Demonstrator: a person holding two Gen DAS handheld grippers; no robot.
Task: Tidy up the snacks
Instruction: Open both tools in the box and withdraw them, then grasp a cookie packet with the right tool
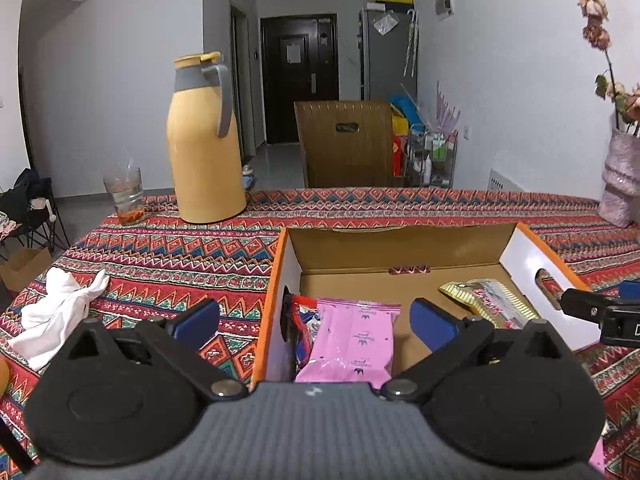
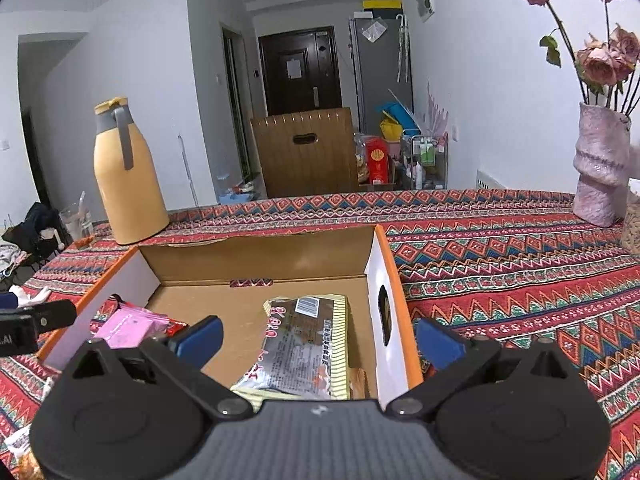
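Matt cardboard box (image 2: 256, 256), glossy plastic snack packets (image 2: 300, 344), woven tablecloth (image 2: 500, 280).

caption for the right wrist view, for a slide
Open right hand-held gripper above a cardboard box holding a brown snack pack and a pink one.

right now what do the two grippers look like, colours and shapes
Both match. The left gripper has a grey ribbed body, two round black discs, black linkage arms with silver pivot bolts, and blue pads on its fingertips. The right gripper is built the same; its blue fingertips match. No cables, hands or sleeves show.
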